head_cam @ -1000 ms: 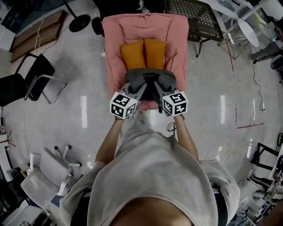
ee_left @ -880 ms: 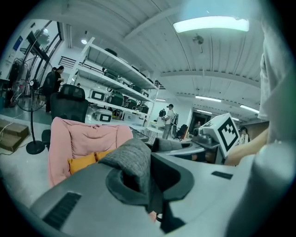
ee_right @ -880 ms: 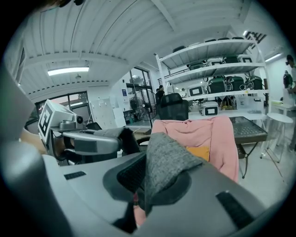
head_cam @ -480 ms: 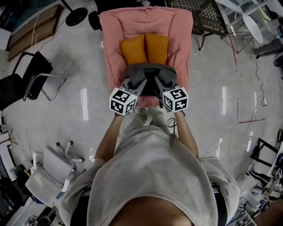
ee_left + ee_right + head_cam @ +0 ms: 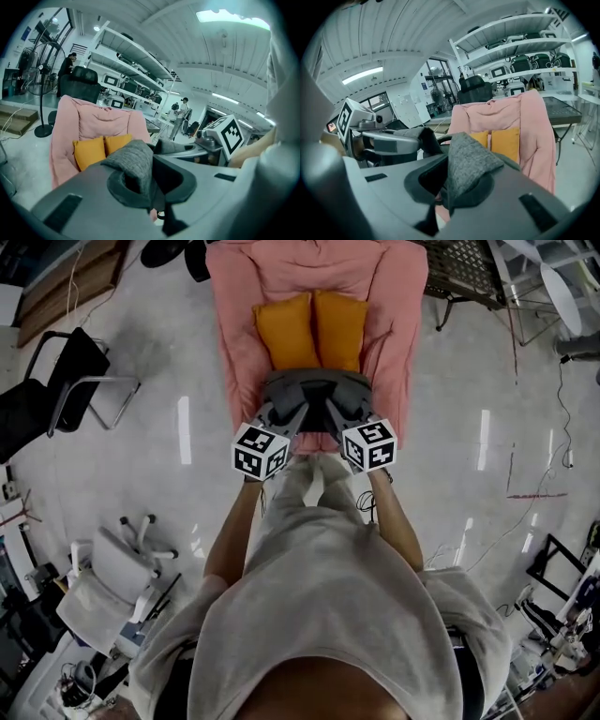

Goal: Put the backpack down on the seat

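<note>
Backpack [image 5: 314, 395] and seat [image 5: 239, 352] are very close. The grey backpack hangs over the front edge of the pink seat, just in front of two orange cushions [image 5: 314, 329]. The left gripper [image 5: 149, 187] is squeezed tight on a fold of the grey cloth. The right gripper [image 5: 446, 187] is squeezed tight on another fold. Together they hold the bag up between them. No view shows if the bottom of the bag sits on the seat. The carrying looks done. What seems left is to lower the bag until it rests, then open both grippers and pull them away.
</note>
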Tool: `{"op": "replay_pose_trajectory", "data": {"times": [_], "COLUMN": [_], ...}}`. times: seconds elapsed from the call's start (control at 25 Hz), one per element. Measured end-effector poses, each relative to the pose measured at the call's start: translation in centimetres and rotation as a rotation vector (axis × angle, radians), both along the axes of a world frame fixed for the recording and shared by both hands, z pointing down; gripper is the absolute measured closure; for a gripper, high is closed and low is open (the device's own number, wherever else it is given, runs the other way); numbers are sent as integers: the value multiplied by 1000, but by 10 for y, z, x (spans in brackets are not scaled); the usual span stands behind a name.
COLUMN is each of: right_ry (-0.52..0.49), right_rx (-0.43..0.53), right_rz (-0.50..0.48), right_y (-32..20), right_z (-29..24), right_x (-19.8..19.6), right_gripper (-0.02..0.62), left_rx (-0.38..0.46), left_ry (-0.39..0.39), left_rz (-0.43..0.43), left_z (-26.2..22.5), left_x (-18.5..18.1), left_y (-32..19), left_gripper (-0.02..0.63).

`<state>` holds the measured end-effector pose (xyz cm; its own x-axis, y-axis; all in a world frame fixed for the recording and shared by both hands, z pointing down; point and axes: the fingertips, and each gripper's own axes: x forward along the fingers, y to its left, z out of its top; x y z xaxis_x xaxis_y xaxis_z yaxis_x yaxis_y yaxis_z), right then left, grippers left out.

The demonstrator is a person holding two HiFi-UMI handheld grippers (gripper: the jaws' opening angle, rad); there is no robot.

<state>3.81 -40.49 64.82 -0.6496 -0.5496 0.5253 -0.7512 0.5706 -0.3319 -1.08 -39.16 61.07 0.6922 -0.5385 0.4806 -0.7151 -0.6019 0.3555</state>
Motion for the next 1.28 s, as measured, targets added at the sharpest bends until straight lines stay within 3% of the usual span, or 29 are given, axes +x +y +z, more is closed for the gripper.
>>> {"op": "replay_pose_trajectory", "data": {"times": [0.6,1.28], "right_ry": [25,48], "right_rx": [-52,-167], "right_rz": [-41,-48], "right_y": [-88,-179], "right_z": [63,125], "right_x": [-3,-4], "right_gripper": [569,568], "left_rx": [-52,-170], "left_ry": [-31,-17], "left_rz": [-4,-58], "left_z": [58,116], "left_x": [5,7], "left_y": [-83,-176], "left_gripper": [574,574]}}
